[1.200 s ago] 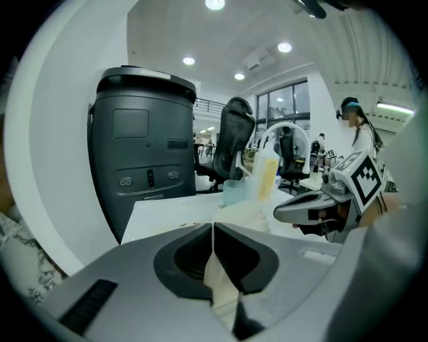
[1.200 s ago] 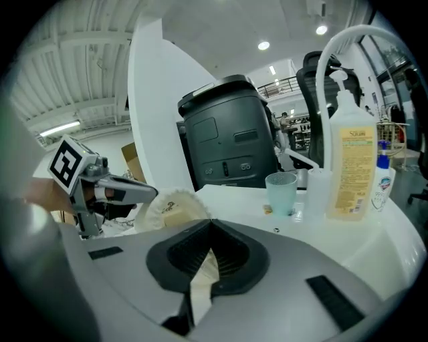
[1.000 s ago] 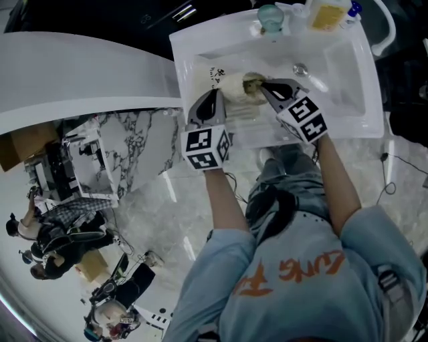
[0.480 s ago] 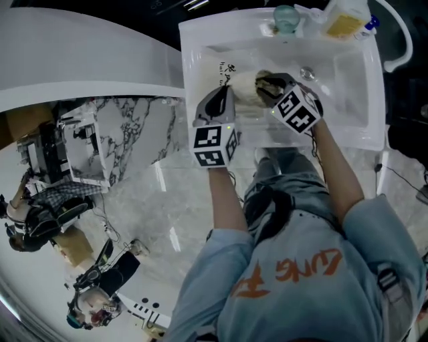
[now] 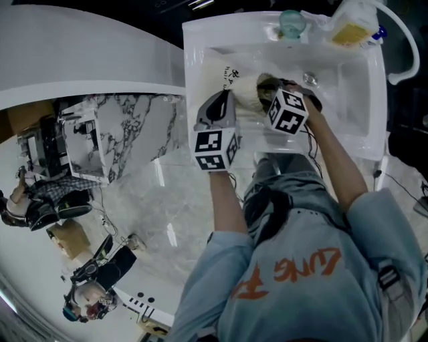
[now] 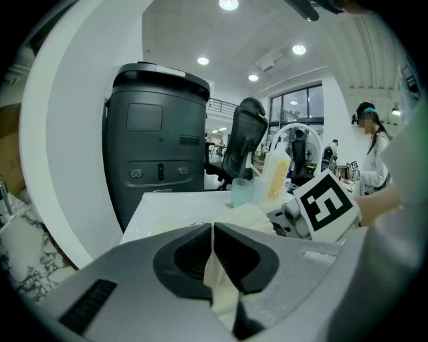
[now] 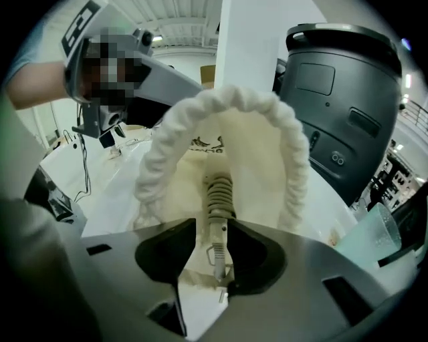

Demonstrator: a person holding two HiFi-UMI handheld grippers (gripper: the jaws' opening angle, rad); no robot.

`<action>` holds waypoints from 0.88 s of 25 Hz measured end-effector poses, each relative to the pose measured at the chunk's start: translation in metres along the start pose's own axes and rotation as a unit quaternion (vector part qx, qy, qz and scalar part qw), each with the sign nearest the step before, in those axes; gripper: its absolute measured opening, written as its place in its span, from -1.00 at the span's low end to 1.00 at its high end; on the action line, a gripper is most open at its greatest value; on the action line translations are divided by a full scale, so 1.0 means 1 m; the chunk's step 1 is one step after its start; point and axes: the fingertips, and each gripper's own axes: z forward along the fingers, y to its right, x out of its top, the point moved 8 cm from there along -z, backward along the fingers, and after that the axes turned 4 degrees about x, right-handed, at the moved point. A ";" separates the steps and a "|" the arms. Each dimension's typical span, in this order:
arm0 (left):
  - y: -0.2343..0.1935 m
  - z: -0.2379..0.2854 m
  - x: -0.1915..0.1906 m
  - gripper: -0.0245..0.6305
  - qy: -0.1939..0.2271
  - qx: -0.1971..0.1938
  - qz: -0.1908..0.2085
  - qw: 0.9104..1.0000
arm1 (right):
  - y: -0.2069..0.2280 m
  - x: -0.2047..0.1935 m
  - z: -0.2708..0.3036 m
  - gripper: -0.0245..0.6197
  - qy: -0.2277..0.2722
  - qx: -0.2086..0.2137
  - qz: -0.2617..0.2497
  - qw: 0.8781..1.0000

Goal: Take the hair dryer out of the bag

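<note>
A cream cloth bag (image 5: 244, 90) with rope handles lies on the white table (image 5: 348, 80). My left gripper (image 5: 224, 101) is shut on a fold of the bag's fabric (image 6: 221, 287), pinched between its jaws (image 6: 212, 230). My right gripper (image 5: 271, 87) points down into the bag's mouth. Its jaws (image 7: 204, 284) have just been opening and stand open. The hair dryer's beige ribbed cord end (image 7: 217, 197) lies between them, inside the bag (image 7: 257, 147), under the arched rope handle (image 7: 221, 100). The dryer's body is hidden.
A bottle with a yellow label (image 5: 351, 23) and a teal glass cup (image 5: 292, 20) stand at the table's far edge. A tall dark grey machine (image 6: 160, 140) stands beyond the table. A curved white counter (image 5: 80, 60) runs at the left.
My right gripper has rolled and come down and left into the bag's mouth, and its jaws have opened. The left gripper has kept its hold on the fabric.
</note>
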 end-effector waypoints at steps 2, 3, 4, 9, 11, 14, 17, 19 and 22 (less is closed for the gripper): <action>0.000 0.001 0.002 -0.89 0.008 0.004 -0.005 1.000 | -0.003 0.000 -0.005 -0.49 0.007 0.007 -0.002 1.000; 0.000 0.002 0.004 -0.89 0.010 0.004 -0.008 1.000 | -0.004 0.001 -0.007 -0.50 0.016 0.009 0.000 1.000; 0.000 0.002 0.005 -0.89 0.012 0.004 -0.010 1.000 | -0.004 0.003 -0.007 -0.50 0.025 0.010 0.003 1.000; 0.004 0.003 0.004 -0.89 0.007 0.009 -0.009 1.000 | 0.004 0.002 0.009 -0.32 0.025 -0.004 0.008 1.000; 0.006 0.005 0.004 -0.89 0.003 0.010 -0.007 1.000 | 0.008 0.001 0.015 -0.30 0.015 -0.018 0.002 1.000; 0.011 0.006 0.003 -0.89 -0.007 0.013 0.000 1.000 | 0.009 -0.002 0.025 -0.19 -0.015 -0.026 -0.024 0.999; 0.017 0.007 0.001 -0.89 -0.011 0.022 -0.001 1.000 | 0.009 -0.007 0.032 -0.14 -0.038 -0.018 -0.050 0.998; 0.019 0.008 0.000 -0.89 -0.010 0.030 -0.005 1.000 | 0.010 -0.010 0.036 -0.11 -0.046 -0.015 -0.062 0.997; 0.021 0.008 0.001 -0.89 0.001 0.037 -0.015 0.999 | 0.015 -0.012 0.041 -0.11 -0.055 -0.019 -0.074 0.996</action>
